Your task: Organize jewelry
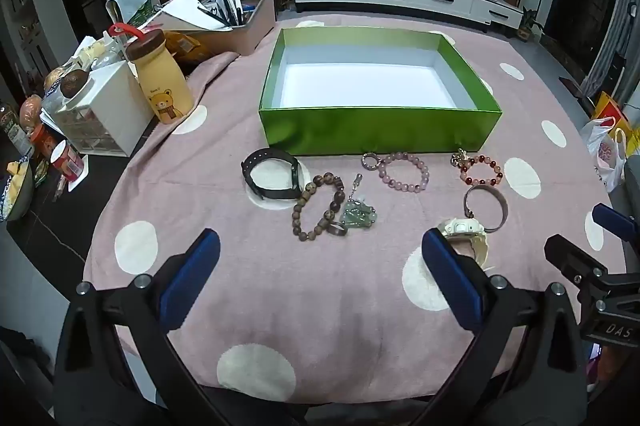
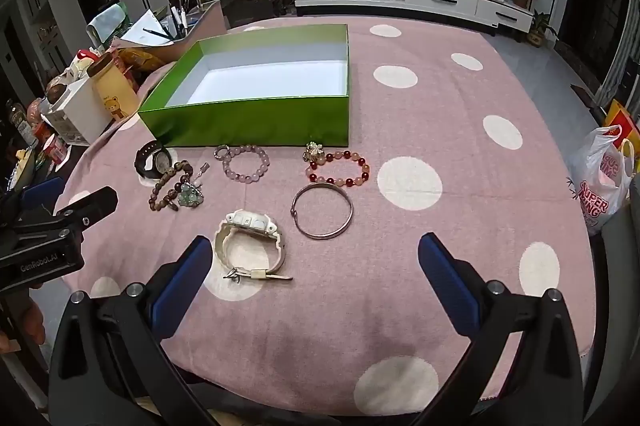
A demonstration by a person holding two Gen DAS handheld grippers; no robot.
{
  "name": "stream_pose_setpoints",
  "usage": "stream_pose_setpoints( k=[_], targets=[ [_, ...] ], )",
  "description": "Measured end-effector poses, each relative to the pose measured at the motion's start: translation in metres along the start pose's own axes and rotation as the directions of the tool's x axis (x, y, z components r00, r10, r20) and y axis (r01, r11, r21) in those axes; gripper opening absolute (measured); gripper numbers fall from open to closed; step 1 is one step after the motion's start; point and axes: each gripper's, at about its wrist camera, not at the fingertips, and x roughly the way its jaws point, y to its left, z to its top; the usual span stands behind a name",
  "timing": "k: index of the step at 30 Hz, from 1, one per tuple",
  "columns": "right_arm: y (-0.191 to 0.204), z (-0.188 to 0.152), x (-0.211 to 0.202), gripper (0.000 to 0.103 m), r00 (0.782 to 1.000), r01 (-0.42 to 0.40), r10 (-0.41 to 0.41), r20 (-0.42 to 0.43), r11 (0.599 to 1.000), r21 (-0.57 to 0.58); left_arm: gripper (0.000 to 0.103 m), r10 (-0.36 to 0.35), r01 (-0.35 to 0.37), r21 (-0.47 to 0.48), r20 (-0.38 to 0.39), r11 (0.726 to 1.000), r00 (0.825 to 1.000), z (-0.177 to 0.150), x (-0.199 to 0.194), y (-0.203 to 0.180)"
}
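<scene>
An empty green box (image 1: 380,134) (image 2: 248,124), white inside, stands on the pink dotted cloth. In front of it lie a black watch (image 1: 272,178) (image 2: 154,160), a brown bead bracelet (image 1: 320,210) (image 2: 170,186), a jade charm (image 1: 360,215) (image 2: 190,196), a pink bead bracelet (image 1: 404,170) (image 2: 244,162), a red-and-pink bracelet (image 1: 480,170) (image 2: 340,168), a silver bangle (image 1: 486,206) (image 2: 322,212) and a white watch (image 1: 468,234) (image 2: 248,246). My left gripper (image 1: 320,258) hangs open near the brown beads. My right gripper (image 2: 316,266) is open, the white watch beside its left finger. Neither holds anything.
Left of the box stand a yellow bear bottle (image 1: 164,86), a white drawer unit (image 1: 100,118) and a tray of pens (image 1: 240,22). A plastic shopping bag (image 2: 600,182) sits off the table's right edge. The round table's near edge lies just below both grippers.
</scene>
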Motion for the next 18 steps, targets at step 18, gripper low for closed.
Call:
stream_pose_setpoints(
  k=[18],
  targets=[
    [0.008,-0.004,0.001,0.102,1.000,-0.001,0.001,-0.003,1.000,-0.011,0.101,-0.002,0.002,0.000,0.005,1.000,1.000,-0.002,-0.008,0.005]
  ],
)
